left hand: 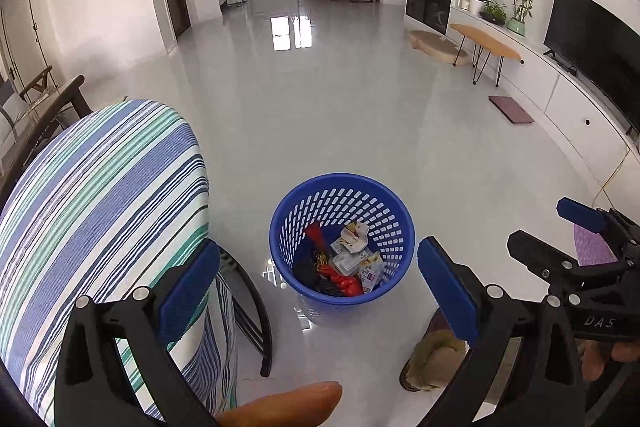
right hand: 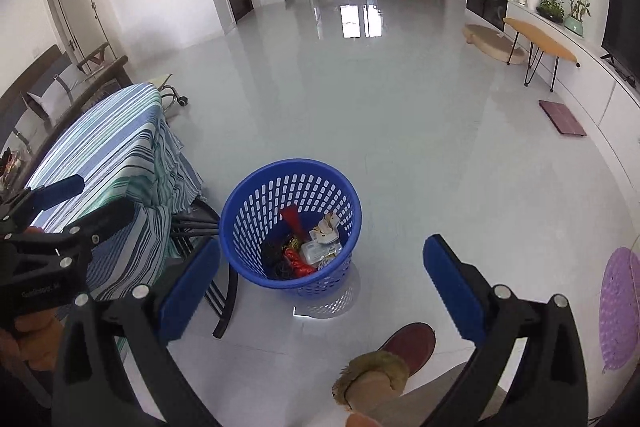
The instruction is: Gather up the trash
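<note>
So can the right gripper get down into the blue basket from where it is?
Probably yes: the right gripper is open and empty, and the blue basket stands open-topped on the floor with nothing between them.

We see open floor (right hand: 400,147) beyond and right of the blue basket (right hand: 256,211), clear for passage. Left of the basket, the striped-cloth table (right hand: 112,155) and its black legs (right hand: 224,307) stand close. Before the basket, a slippered foot (right hand: 404,351) intrudes.
</note>
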`<state>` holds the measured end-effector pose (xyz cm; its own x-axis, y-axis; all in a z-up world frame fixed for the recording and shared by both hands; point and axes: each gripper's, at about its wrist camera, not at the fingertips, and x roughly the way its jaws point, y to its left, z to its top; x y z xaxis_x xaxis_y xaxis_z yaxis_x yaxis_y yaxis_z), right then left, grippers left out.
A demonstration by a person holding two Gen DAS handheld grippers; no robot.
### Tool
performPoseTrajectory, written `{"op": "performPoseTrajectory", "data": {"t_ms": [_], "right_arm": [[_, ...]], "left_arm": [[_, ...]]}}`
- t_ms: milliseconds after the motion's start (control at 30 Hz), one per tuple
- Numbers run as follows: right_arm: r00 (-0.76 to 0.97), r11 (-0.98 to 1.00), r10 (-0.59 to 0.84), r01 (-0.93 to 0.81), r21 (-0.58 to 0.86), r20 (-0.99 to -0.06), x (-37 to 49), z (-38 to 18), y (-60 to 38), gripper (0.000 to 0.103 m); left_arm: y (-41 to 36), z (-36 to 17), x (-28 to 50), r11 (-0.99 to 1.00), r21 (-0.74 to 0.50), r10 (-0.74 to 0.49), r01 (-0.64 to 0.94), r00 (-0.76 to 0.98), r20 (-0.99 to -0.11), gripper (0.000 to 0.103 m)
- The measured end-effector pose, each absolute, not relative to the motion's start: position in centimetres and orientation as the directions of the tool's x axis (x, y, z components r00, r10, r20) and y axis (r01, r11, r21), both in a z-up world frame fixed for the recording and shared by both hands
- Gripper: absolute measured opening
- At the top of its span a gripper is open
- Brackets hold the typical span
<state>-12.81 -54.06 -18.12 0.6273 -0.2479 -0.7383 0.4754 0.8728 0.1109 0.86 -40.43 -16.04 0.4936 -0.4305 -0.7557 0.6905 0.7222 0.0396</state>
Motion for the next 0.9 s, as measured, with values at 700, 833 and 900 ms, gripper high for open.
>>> {"op": "performPoseTrajectory", "data": {"t_ms": [700, 833, 900], "right_arm": [[0.604, 0.888, -0.239, 0.452, 0.08, -0.76, -12.0, -18.7, -53.7, 0.098], [0.602, 0.887, -0.242, 0.455, 0.077, -0.761, -12.0, -18.7, -53.7, 0.098], [0.601, 0.886, -0.243, 0.457, 0.078, -0.761, -12.0, -18.7, -53.8, 0.098]], "left_arm": [[-41.1, -18.0, 1.7, 0.719, 0.038, -0.391, 0.694, 0.449, -0.804, 0.098], [-41.1, -18.0, 1.7, 0.72, 0.038, -0.39, 0.693, 0.449, -0.804, 0.098], [-41.1, -18.0, 1.7, 0.72, 0.038, -0.39, 0.693, 0.449, -0.804, 0.098]]}}
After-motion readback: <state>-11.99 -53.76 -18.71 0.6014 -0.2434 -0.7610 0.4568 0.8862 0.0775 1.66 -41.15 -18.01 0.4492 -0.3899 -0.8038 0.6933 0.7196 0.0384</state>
